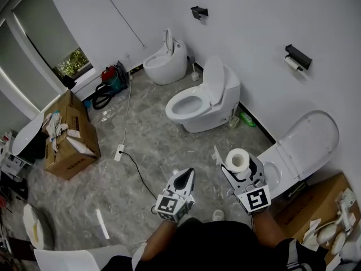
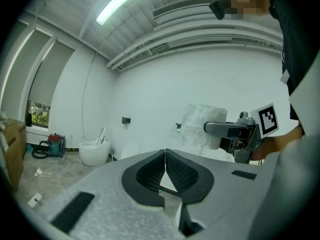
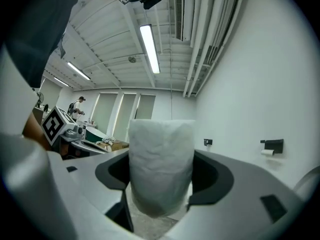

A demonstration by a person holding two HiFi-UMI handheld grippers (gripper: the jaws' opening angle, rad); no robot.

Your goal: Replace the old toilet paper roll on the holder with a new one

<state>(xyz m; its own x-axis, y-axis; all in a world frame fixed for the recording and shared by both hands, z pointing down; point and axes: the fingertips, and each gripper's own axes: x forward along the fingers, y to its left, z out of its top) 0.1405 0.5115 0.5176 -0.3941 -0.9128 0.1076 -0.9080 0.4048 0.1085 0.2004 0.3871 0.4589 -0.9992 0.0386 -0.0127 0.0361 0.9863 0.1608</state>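
Observation:
A new white toilet paper roll (image 1: 237, 160) stands upright between the jaws of my right gripper (image 1: 241, 168), which is shut on it. The right gripper view shows the same roll (image 3: 161, 166) filling the gap of the right gripper (image 3: 161, 189). A black holder (image 1: 298, 56) with the small old roll (image 1: 293, 64) under it hangs on the right wall, well beyond the gripper. It shows again as the holder (image 3: 272, 145) at far right. My left gripper (image 1: 188, 174) is shut with nothing in it, left of the right one, its fingertips (image 2: 164, 153) touching.
Three white toilets stand along the wall: the far one (image 1: 164, 61), the middle one (image 1: 202, 101), and a near one (image 1: 299, 145) beside my right gripper. A second holder (image 1: 198, 11) is on the far wall. Cardboard boxes (image 1: 70, 134) and a floor cable (image 1: 135, 162) lie to the left.

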